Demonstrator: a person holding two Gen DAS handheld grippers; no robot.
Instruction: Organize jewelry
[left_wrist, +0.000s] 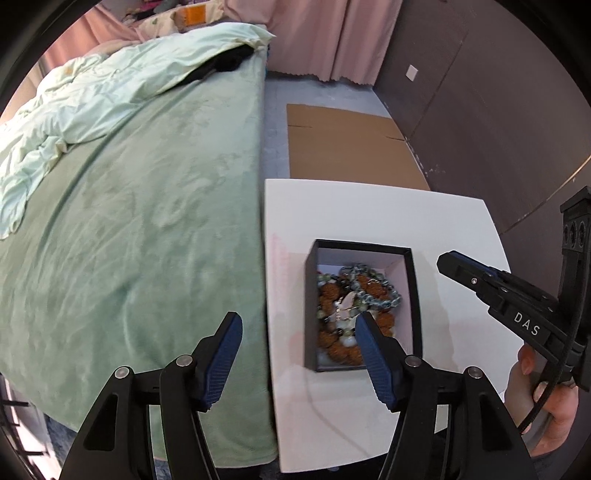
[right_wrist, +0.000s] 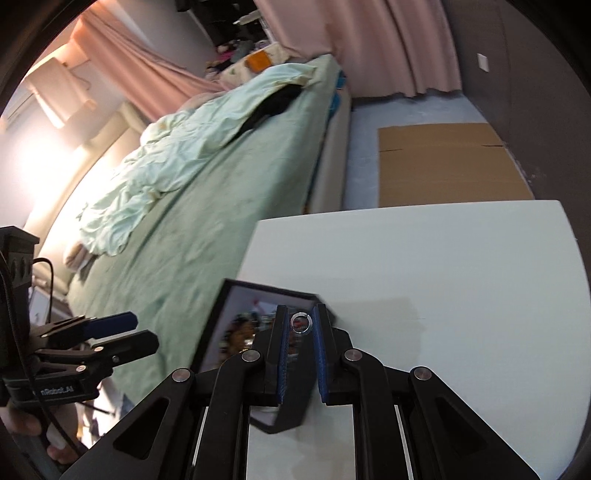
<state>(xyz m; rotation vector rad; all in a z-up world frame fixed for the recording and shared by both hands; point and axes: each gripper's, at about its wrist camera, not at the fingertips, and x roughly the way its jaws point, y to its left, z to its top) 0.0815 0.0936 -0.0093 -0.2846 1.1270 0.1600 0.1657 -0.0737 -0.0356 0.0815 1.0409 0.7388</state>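
Observation:
A black open box (left_wrist: 311, 306) sits on the white table (left_wrist: 454, 229), filled with several beaded bracelets (left_wrist: 354, 299) in brown, grey-blue and white. My left gripper (left_wrist: 297, 330) is open and empty, hovering over the box's near left side. My right gripper (right_wrist: 300, 322) is shut on a small silver ring (right_wrist: 301, 322), held just above the box's right rim (right_wrist: 273, 288). The right gripper also shows in the left wrist view (left_wrist: 448, 264), at the box's right. The left gripper shows at the lower left of the right wrist view (right_wrist: 136, 332).
A bed with a green sheet (left_wrist: 129, 229) and a crumpled pale duvet (left_wrist: 92, 96) borders the table's left edge. Flattened cardboard (left_wrist: 343, 144) lies on the floor beyond the table. A dark wall (left_wrist: 480, 92) and pink curtains (left_wrist: 332, 33) stand behind.

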